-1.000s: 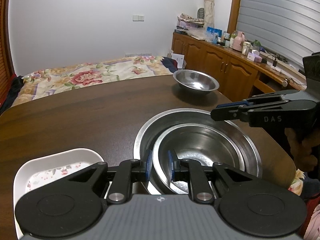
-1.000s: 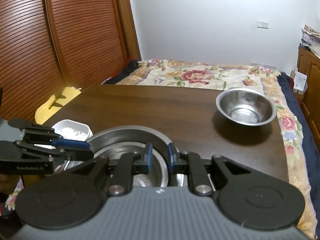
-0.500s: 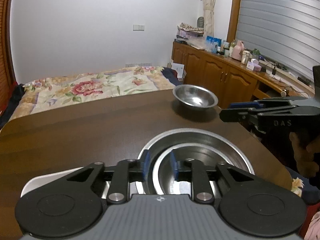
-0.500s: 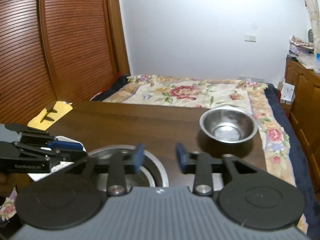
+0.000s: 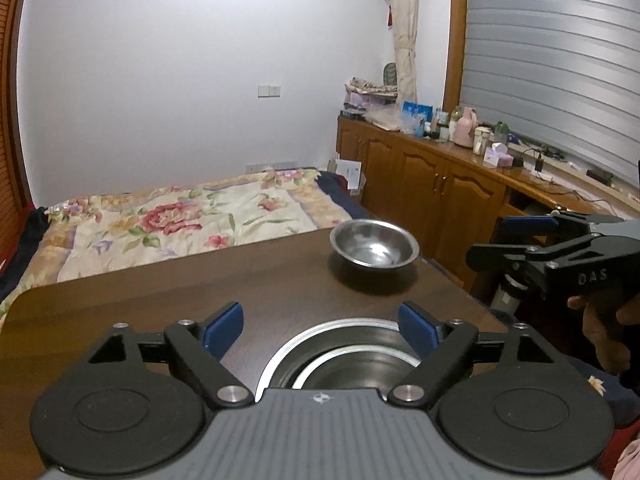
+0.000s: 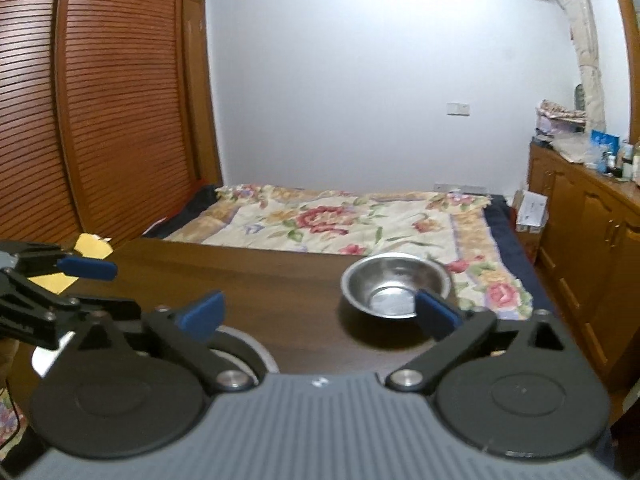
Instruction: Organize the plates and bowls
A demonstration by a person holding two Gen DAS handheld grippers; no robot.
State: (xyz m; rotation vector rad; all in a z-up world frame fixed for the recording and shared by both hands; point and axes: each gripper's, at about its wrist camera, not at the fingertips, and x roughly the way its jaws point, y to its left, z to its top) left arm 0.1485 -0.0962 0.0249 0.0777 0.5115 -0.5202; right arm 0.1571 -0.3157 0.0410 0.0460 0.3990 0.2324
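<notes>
Left gripper (image 5: 320, 326): jaws spread wide, holding nothing, raised above the near edge of the worktop (image 5: 160, 300). Right gripper (image 6: 318, 314): jaws likewise wide apart and empty; seen from the left wrist view at the right, off the worktop's right edge, held by a hand (image 5: 600, 320). Stacked bowls (image 5: 340, 360): two steel bowls, the smaller nested inside the larger, at the near edge of the dark wooden worktop, directly below the left gripper. Single steel bowl (image 5: 374, 245): upright, empty, at the far right corner of the worktop, well apart from the stack. White dish (image 6: 44, 356): a sliver visible at the near left, mostly hidden by the grippers. Beyond the worktop: bed (image 5: 180, 224) with a floral cover; wooden cabinets (image 5: 432, 188) at the right.
</notes>
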